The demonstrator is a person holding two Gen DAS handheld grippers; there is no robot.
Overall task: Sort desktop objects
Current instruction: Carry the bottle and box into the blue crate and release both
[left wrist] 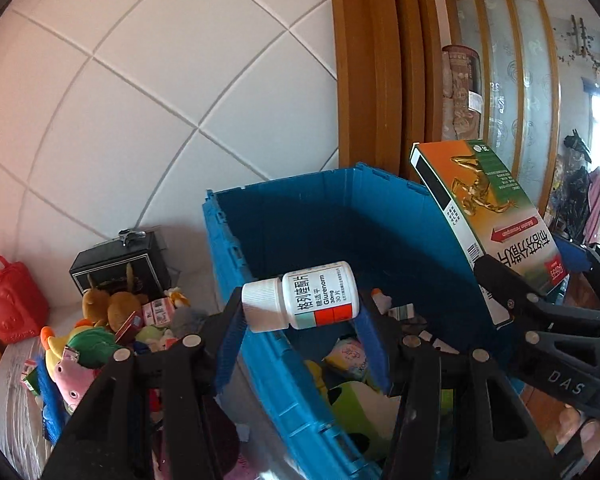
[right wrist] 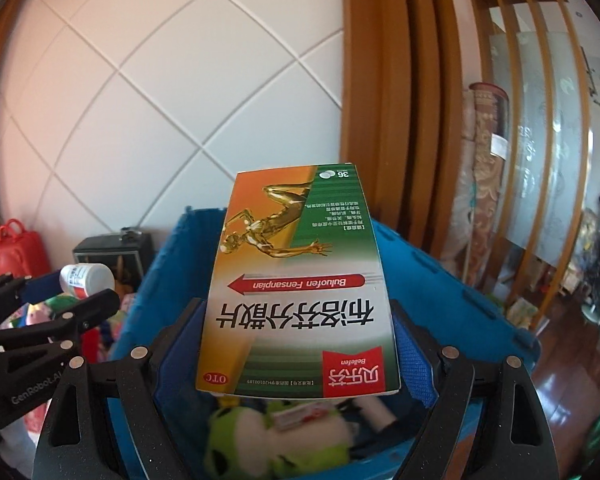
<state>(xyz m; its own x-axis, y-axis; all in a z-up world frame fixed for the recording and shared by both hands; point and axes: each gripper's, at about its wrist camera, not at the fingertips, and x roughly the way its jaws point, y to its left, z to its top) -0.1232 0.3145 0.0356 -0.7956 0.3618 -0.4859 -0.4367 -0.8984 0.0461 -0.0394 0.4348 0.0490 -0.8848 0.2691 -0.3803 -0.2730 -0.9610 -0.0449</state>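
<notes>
Left claw (left wrist: pixel 300 316) clamps white plastic pill bottle (left wrist: pixel 302 300) endwise: light, slippery. Right claw (right wrist: pixel 296 344) pinches orange-green cardboard medicine box (right wrist: pixel 296 280) by its edges: crushable.

The medicine box (right wrist: pixel 300 280) hides much of the blue crate (right wrist: pixel 440 280), its blurred contents perhaps toys.

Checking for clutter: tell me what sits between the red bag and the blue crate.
In the left wrist view, a black box and a heap of plush toys lie between the red bag and the blue crate.
</notes>
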